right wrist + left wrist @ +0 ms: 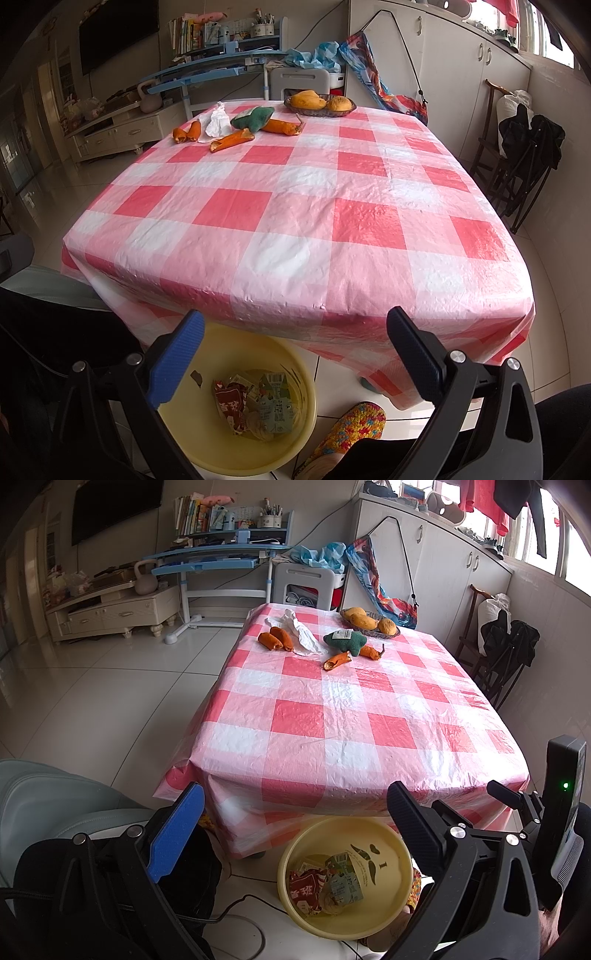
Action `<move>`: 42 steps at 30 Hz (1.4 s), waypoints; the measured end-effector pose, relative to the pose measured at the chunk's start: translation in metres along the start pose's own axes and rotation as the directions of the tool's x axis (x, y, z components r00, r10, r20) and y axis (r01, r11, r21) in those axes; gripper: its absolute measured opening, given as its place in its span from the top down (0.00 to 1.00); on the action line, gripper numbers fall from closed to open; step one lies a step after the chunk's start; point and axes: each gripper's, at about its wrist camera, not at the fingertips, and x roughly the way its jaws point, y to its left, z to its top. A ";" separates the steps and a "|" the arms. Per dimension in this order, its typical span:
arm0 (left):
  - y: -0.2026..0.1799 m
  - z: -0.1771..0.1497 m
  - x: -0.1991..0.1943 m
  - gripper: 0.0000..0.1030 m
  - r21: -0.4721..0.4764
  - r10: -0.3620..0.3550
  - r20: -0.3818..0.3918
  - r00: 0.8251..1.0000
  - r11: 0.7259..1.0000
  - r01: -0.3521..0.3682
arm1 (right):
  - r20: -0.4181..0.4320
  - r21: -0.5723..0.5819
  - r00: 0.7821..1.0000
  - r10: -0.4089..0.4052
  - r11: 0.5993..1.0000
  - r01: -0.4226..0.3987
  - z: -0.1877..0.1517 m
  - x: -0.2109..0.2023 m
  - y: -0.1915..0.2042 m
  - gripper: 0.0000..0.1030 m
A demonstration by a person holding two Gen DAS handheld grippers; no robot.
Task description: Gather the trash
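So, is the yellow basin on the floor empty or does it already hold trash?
Not empty. The basin holds crumpled wrappers and a flattened carton at its bottom, but most of it is unfilled.

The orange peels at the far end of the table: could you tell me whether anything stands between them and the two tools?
Nothing visible does: only bare tablecloth separates the open left tool and right tool from the orange peels.
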 end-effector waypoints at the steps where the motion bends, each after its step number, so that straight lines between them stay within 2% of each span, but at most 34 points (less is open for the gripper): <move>1: 0.000 0.000 0.000 0.07 0.000 0.000 0.000 1.000 1.000 0.000 | 0.000 0.000 1.000 0.000 1.000 0.000 0.000 0.000 0.000 0.08; 26: 0.001 -0.001 0.001 0.07 0.000 -0.007 -0.001 1.000 1.000 0.007 | 0.009 0.007 1.000 0.016 1.000 -0.016 0.002 -0.002 0.000 0.08; 33: 0.015 -0.004 -0.001 0.07 -0.072 -0.043 0.005 0.999 0.996 0.044 | 0.033 0.037 0.996 0.085 0.996 -0.087 0.018 -0.011 -0.002 0.08; 42: 0.035 0.000 0.001 0.07 -0.191 -0.097 -0.010 0.995 0.977 0.093 | 0.026 -0.007 0.986 0.162 0.987 -0.162 0.063 -0.010 -0.004 0.08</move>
